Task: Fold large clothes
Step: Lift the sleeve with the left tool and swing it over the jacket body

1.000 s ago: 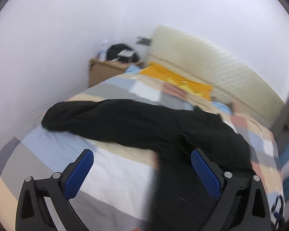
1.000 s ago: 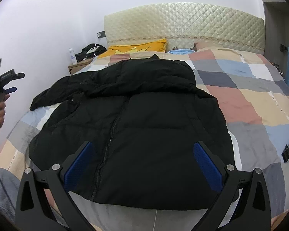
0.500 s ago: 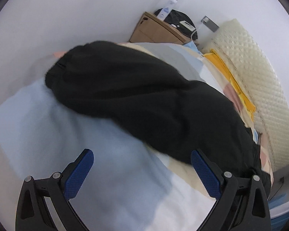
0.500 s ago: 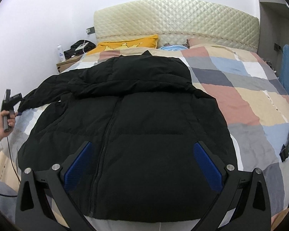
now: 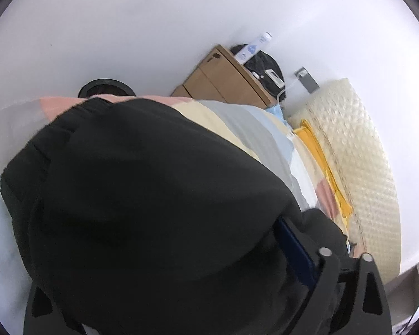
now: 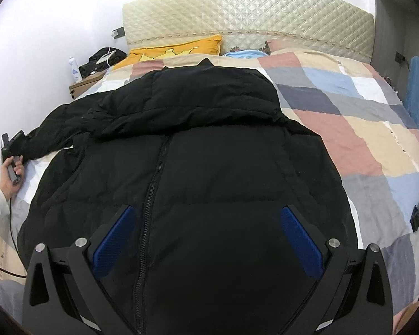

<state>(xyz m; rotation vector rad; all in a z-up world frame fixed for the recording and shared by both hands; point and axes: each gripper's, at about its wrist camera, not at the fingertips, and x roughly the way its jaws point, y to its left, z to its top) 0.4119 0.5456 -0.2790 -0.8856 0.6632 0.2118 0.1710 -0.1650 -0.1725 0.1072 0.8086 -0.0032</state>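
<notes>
**A:** ok where's the black puffer jacket (image 6: 209, 167) sitting?

**B:** Flat on the patchwork bedspread (image 6: 357, 139), zipper (image 6: 150, 192) up, hood toward the quilted headboard (image 6: 248, 14). One sleeve (image 6: 53, 131) stretches out to the bed's left edge.

**A:** and the grippers?

**B:** Right gripper (image 6: 206, 240) hangs over the jacket's lower front, jaws spread wide, gripping nothing. Left gripper (image 5: 181, 279) is down at that sleeve's end; the sleeve cuff (image 5: 153, 195) fills the space between its fingers and hides one of them. Can't tell if it's clamped or loose. From the right wrist view you see the left hand (image 6: 12, 167) holding it by the sleeve tip.

**A:** any containers?

**B:** Just a wooden nightstand (image 5: 223, 78), drawers closed, with a black bag (image 5: 265, 64) and a white bottle (image 5: 254, 44) on top. Yellow pillow (image 6: 176, 48) by the headboard.
</notes>
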